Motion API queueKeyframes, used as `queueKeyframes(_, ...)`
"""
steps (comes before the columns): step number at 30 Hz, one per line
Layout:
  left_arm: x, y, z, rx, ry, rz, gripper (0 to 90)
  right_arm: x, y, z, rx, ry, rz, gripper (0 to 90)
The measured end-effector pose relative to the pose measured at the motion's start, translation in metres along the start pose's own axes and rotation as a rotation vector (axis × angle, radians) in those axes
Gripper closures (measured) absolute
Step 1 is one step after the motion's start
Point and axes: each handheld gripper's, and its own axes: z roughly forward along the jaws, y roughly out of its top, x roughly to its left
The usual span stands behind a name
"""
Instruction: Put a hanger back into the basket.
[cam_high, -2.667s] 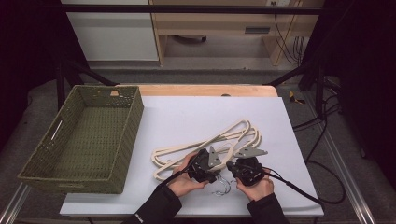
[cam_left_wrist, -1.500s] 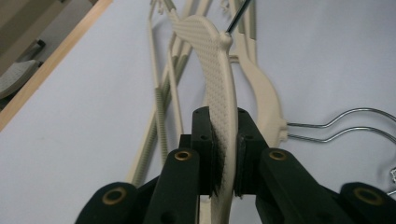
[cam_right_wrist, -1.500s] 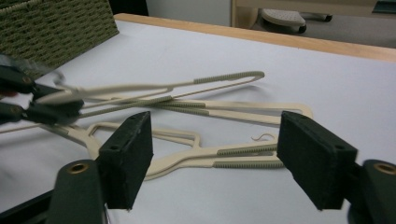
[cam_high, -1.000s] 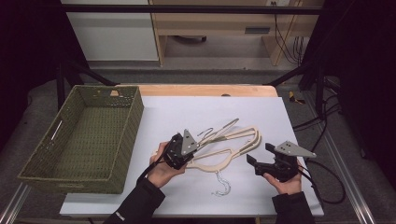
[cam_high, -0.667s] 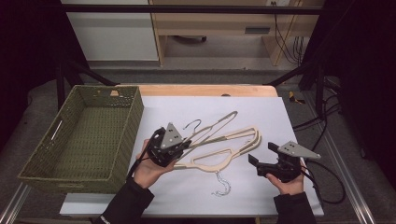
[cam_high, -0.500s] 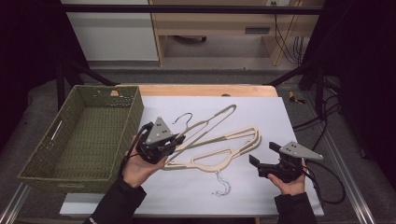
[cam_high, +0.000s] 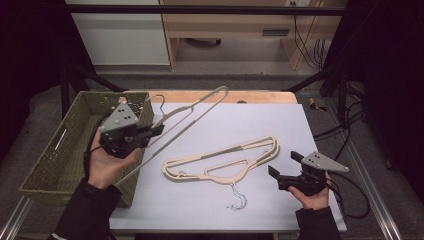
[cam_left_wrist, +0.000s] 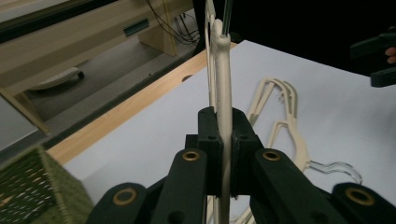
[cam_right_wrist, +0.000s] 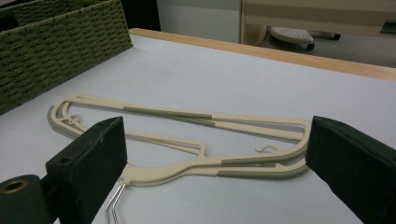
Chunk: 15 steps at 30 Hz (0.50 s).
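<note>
One hanger (cam_high: 192, 114) lifted clear of the pile since a second ago. Now up in the air over the left part of the table, hook end near the wicker basket (cam_high: 55, 150), far tip pointing toward the back edge. Clamped tight in the left gripper (cam_high: 157, 129), jaws pressed together on its beige bar, plain to see in the left gripper view. Versus a second back: carried left and up, away from the rest and toward the basket rim. Not over the basket opening yet, by the look of it, with the gripper body roughly at the rim's near right corner.

Right gripper (cam_high: 284, 164) low at the table's right side. Jaws wide apart, just been opening, nothing between the pads. Barely shifted from a second ago. Aimed at the remaining hangers (cam_high: 225, 161).

Remaining hangers flat on the white tabletop (cam_high: 320, 130), mid-table, stacked. Looks like two, count not certain. One metal hook sticking out toward the near edge.

Meaning for the job: separation looks done, held hanger no longer tangled with the others. Likely next: swing over the basket, lower, release. Risk: long hanger gripped near one end, so liable to catch the basket wall going in. Worth tilting it along the basket's long side first.
</note>
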Motion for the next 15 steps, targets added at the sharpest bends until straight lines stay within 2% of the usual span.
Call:
queueKeyframes(4, 0.021, -0.002, -0.016, -0.018, 0.022, -0.005, 85.9, 0.000, 0.000, 0.000, -0.004, -0.001, -0.007, 5.8)
queueKeyframes(6, 0.032, -0.005, -0.024, -0.021, 0.032, -0.021, 85.9, 0.000, 0.000, 0.000, -0.004, -0.001, -0.008, 5.8)
queueKeyframes(11, 0.058, -0.017, -0.041, 0.005, 0.094, -0.011, 85.9, 0.000, 0.000, 0.001, -0.004, -0.010, -0.022, 5.4)
queueKeyframes(15, 0.080, -0.030, -0.051, 0.024, 0.125, -0.031, 85.9, 0.001, -0.001, 0.003, -0.001, -0.008, -0.026, 5.4)
